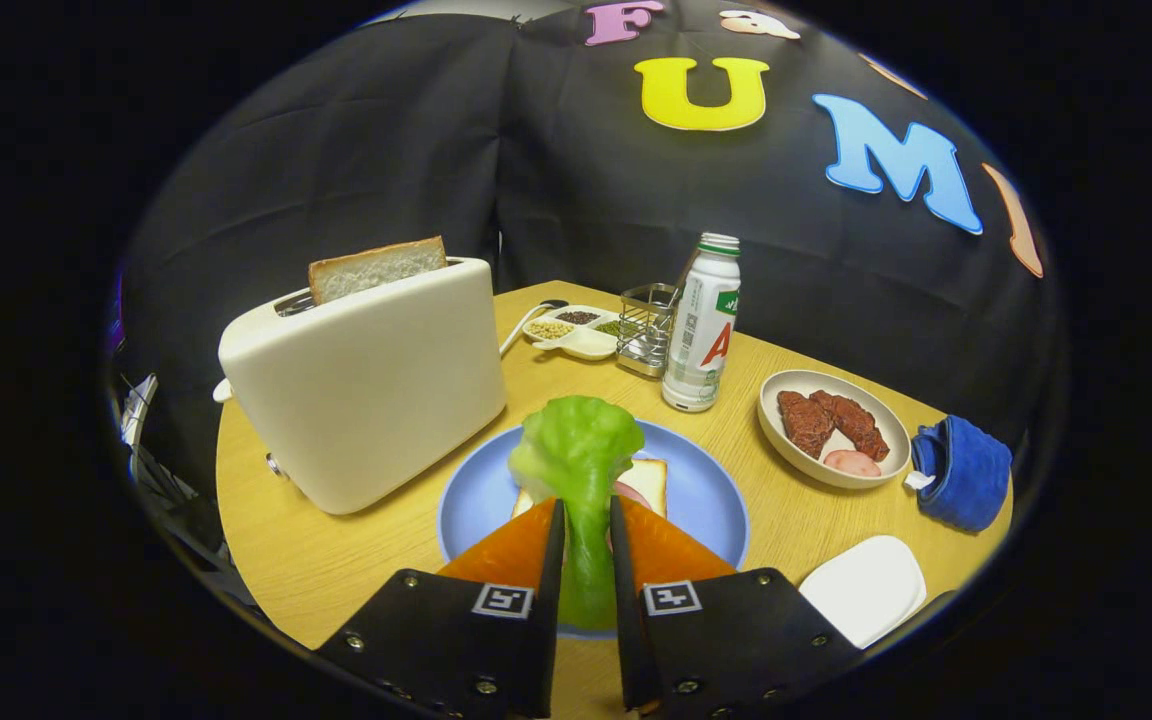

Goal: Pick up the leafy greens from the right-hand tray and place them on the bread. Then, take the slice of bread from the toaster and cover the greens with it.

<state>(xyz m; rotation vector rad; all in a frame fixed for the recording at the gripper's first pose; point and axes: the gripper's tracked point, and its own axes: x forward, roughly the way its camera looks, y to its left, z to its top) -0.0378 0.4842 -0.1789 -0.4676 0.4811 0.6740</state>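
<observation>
Already the gripper [586, 530] clamps the leafy greens [576, 470] by the stalk above the bread [644, 482] on the blue plate [706, 500]. Laying them down remains; at ten o'clock, the toaster [366, 385] holds the covering slice [376, 268].

The leafy greens [576, 470], pinched between the gripper [586, 530] fingers, hide most of the bread [648, 480] on the blue plate [706, 500]. The toaster [366, 390] hides the lower part of its bread slice [376, 268]. The far dish [576, 330] holds things too small to tell.
</observation>
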